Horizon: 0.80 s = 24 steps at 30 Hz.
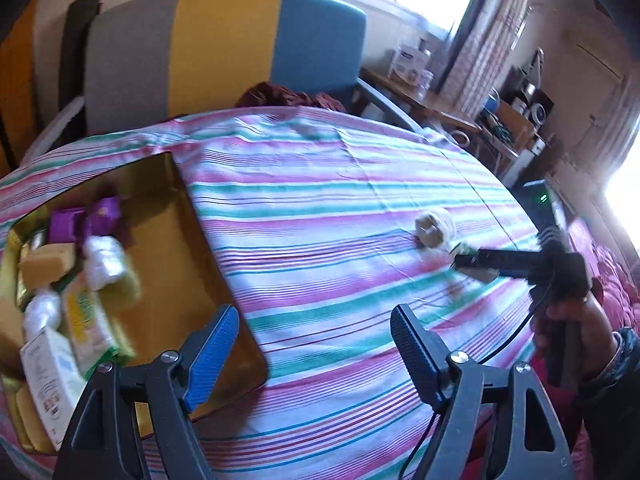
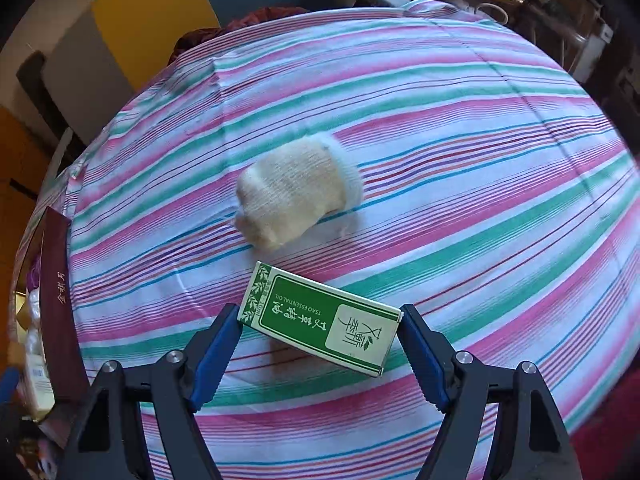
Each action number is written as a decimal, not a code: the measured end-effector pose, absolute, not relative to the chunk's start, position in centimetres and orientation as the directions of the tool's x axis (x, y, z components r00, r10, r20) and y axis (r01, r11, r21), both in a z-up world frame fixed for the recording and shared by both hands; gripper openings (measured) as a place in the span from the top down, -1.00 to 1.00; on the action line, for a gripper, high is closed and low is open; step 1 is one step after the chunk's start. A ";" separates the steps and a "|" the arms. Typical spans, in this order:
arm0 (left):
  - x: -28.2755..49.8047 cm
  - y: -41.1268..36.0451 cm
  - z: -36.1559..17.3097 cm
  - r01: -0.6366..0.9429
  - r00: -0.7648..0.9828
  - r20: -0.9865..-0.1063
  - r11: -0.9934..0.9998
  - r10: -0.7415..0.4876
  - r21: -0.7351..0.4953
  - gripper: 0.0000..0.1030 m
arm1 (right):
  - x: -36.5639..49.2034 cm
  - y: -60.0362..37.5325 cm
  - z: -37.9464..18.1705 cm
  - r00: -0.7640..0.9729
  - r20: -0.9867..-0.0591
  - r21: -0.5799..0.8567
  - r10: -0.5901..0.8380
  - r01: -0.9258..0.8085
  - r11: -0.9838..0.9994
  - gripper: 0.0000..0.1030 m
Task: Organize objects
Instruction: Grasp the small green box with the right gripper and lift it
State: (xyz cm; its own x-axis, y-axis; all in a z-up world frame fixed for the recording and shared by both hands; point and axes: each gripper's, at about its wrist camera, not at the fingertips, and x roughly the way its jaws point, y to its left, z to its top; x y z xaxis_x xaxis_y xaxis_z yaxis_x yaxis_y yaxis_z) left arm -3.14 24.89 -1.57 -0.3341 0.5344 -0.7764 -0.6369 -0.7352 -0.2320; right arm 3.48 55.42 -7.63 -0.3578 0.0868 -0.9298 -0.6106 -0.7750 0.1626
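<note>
Right hand-held gripper (image 2: 318, 330): grasping green oil box (image 2: 320, 317). Left hand-held gripper (image 1: 314, 344): released, w/ gold tin (image 1: 168, 216) nearby. Bandage roll (image 2: 298, 190) on striped surface (image 2: 460, 152).

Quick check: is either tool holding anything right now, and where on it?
The right tool grips the green-and-white cardboard box by its two short ends. The left tool is open, empty.

A flat green-and-white cardboard box (image 2: 320, 318) printed "TSAO ESSENTIAL OIL" is gripped by its two short ends, label up, tilted slightly over the striped cloth. Just beyond it lies a cream knitted roll of fabric (image 2: 298, 188) on its side, apart from the box. Well to the left stands an open gold rectangular tin (image 1: 172, 216), its left half crowded with purple wrapped sweets (image 1: 86, 218), a tan block (image 1: 46, 262), white wrapped bundles (image 1: 104, 260) and small cartons (image 1: 50, 372).
</note>
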 end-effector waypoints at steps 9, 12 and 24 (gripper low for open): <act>-3.8 32.0 -3.7 -0.722 -0.171 -0.813 -0.633 0.557 -0.281 -0.52 | 9.0 61.4 -5.1 -0.499 -0.835 0.270 0.232 -0.740 -0.616 -0.54; -4.2 34.8 -4.6 -0.737 -0.124 -0.817 -0.603 0.563 -0.304 -0.56 | 9.5 61.8 -4.7 -0.539 -0.812 0.323 0.225 -0.735 -0.596 -0.54; -4.9 45.8 -5.8 -0.841 -0.158 -0.817 -0.510 0.555 -0.184 -0.68 | 9.7 62.4 -3.9 -0.596 -0.773 0.381 0.219 -0.712 -0.590 -0.54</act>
State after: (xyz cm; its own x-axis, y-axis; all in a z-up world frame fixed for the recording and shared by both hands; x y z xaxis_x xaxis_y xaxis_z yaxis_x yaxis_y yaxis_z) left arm -4.88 45.85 -5.79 -0.1581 0.5550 -0.8167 -0.8405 -0.5097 -0.1837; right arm 9.66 62.35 -3.94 -0.5956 0.2189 -0.7729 -0.7116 -0.5901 0.3813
